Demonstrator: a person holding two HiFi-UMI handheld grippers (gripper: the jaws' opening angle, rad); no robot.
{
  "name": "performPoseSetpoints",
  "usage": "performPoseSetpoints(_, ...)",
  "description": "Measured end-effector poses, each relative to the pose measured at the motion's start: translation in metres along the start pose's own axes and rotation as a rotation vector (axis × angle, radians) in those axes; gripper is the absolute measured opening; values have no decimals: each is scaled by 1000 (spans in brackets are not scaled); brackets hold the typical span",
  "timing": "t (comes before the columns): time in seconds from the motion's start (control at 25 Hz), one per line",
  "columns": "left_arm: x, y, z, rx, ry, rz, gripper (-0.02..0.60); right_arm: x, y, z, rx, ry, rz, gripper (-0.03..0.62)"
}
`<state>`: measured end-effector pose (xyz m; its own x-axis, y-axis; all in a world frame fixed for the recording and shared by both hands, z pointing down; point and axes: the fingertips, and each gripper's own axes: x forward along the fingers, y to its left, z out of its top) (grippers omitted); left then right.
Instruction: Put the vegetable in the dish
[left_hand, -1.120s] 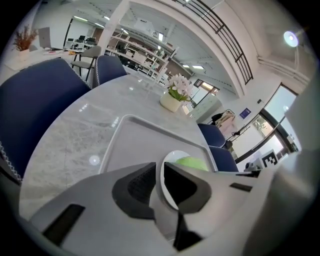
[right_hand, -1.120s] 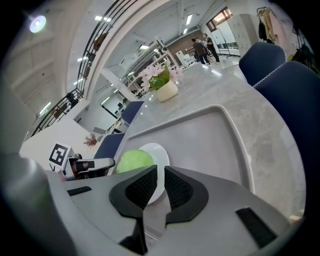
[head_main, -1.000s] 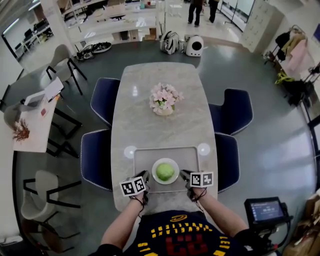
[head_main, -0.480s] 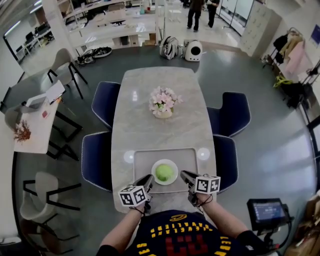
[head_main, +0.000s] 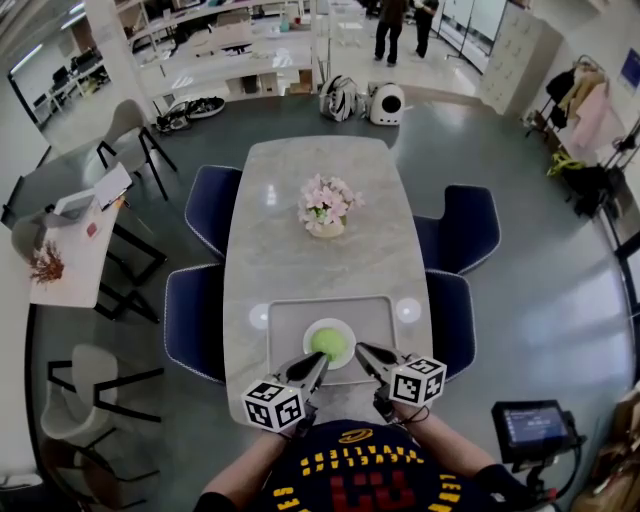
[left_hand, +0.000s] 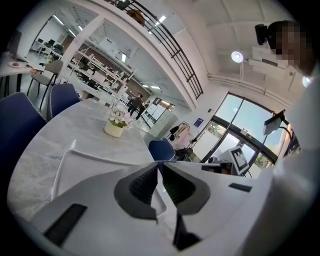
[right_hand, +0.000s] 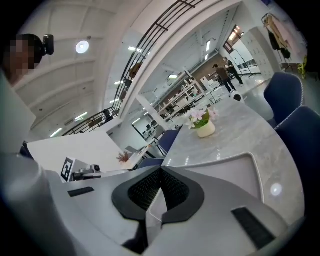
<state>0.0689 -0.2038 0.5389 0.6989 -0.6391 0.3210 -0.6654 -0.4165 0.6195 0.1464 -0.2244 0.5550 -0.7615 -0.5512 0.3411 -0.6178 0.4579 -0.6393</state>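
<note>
A round green vegetable (head_main: 329, 341) lies in a small white dish (head_main: 312, 330) on the grey tray (head_main: 288, 312) at the near end of the marble table. My left gripper (head_main: 321, 358) hovers just in front of the dish's near left, and my right gripper (head_main: 361, 349) is at its near right. Both are lifted off the table and point up and forward. In the left gripper view the left gripper (left_hand: 159, 168) is shut on nothing. The right gripper (right_hand: 160, 170) in its own view is likewise shut and empty. Neither gripper view shows the dish.
A vase of pink flowers (head_main: 327, 205) stands mid-table, with a round coaster (head_main: 259, 316) left of the tray and another coaster (head_main: 407, 310) to its right. Blue chairs (head_main: 195, 317) line both long sides. The tray rim (right_hand: 254, 165) shows past the right jaws.
Both grippers have risen from beside the dish, drawn back toward the person and tilted their tips upward. The vegetable and dish have stayed in place.
</note>
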Motion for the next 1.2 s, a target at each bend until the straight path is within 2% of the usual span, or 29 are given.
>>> performPoseSetpoints(0.16, -3, -16, 7, 28, -13, -31, 3, -7, 15, 12, -17, -39, 21, 5)
performPoseSetpoints(0.56, -14, -48, 35, 161, -76, -64, 0, -17, 54, 45, -87, -115, 77, 5)
performPoseSetpoints(0.92, -14, -44, 30, 113, -67, -56, 0, -17, 52, 38, -102, -112, 60, 5)
performPoseSetpoints(1.2, -15, -44, 30, 110, -64, -53, 0, -16, 52, 35, -85, -106, 58, 5)
